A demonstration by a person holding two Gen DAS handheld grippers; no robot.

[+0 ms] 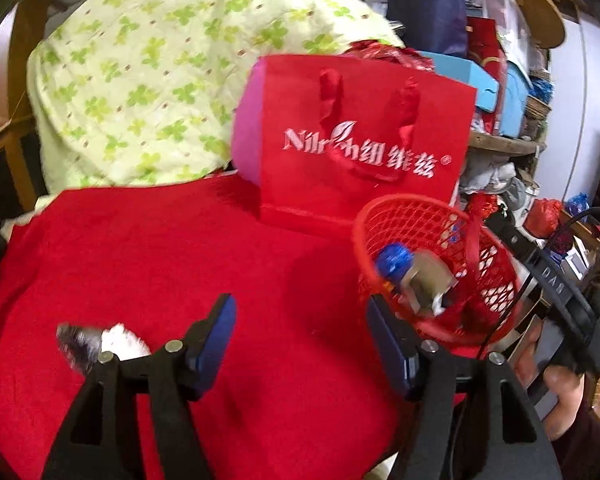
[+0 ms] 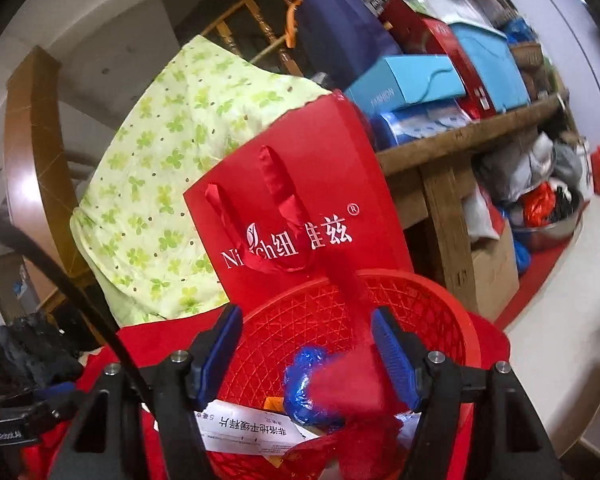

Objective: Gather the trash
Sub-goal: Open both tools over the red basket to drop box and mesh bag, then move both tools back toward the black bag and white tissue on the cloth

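Where the left wrist view is taken, a red cloth (image 1: 148, 256) is recorded as the carrying surface. The left gripper (image 1: 300, 344) is held over it with jaws released and nothing between them. A crumpled grey-and-white scrap (image 1: 96, 342) is listed near the cloth's near left edge, just beside the left finger, uncollected. A red mesh basket (image 1: 496, 280) is entered at the right edge, containing a blue-capped item (image 1: 394, 260) and a greyish wrapper (image 1: 428, 284). A red paper bag (image 1: 360, 140) is stood upright at the far edge, a green-patterned quilt (image 1: 160, 60) behind it.

In the right wrist view, the right gripper (image 2: 306, 354) is held over the basket (image 2: 456, 320), jaws parted. A blurred red piece (image 2: 348, 380) is seen between the fingers above the basket's contents; contact cannot be told. A blue crumpled wrapper (image 2: 300, 392) and a printed paper slip (image 2: 244, 432) are listed inside.

Progress, as judged: several pieces are binned; the scrap on the cloth is left.
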